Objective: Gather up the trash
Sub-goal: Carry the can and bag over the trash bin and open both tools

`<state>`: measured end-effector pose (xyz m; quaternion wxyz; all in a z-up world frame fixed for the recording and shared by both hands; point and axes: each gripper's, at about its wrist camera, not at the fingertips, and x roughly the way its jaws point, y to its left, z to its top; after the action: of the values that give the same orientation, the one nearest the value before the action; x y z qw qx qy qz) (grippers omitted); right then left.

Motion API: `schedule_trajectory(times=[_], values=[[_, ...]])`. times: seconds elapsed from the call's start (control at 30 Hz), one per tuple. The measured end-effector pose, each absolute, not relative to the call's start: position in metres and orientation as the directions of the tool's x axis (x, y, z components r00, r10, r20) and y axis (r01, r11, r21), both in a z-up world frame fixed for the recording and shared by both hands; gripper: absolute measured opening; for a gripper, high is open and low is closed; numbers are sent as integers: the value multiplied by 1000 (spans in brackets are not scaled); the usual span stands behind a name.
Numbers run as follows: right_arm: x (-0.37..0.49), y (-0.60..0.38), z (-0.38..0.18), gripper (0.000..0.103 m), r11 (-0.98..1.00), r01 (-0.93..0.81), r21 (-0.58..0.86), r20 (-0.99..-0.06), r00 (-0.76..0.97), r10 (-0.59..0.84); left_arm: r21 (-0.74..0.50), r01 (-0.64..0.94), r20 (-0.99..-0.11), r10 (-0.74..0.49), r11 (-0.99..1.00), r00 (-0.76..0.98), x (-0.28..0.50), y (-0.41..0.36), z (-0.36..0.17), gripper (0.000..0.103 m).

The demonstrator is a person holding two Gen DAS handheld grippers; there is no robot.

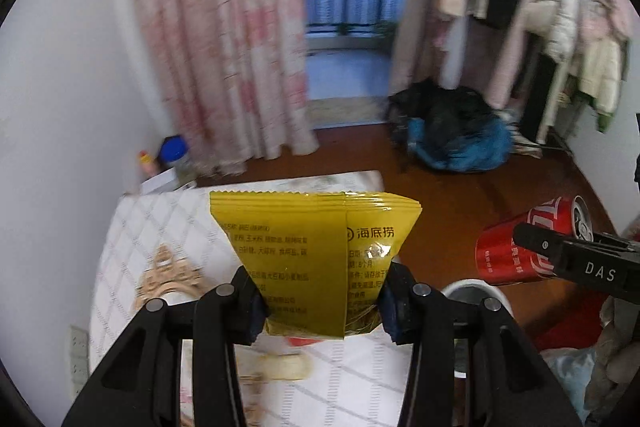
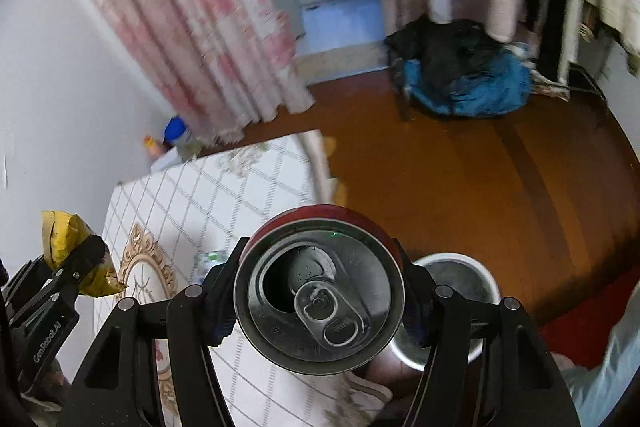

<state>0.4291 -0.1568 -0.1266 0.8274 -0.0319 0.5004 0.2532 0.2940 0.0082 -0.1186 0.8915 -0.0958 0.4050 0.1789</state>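
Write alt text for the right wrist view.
The right gripper clamps an opened red soda can, its silver top facing the camera, above a white bin on a wooden floor. At left, the left gripper holds a yellow snack packet over a quilted table cover.

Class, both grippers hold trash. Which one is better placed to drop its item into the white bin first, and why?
Right, probably. The right gripper holds the red can beside the white bin, which lies just right of it. The left gripper holds the yellow packet over the table.
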Motion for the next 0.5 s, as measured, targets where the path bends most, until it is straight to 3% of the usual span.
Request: schedule_trajectory(times=[0.23,0.5], values=[[444,-274,-151,66,934,-305,186,-870,392,301,-102,-257,-795,76,961,602,339,-70,-146,41],[481,-379,-267,66,968,-87,235,-942,224,248,-235,-156,-905,-157,959,396,404,-143,-246,41]])
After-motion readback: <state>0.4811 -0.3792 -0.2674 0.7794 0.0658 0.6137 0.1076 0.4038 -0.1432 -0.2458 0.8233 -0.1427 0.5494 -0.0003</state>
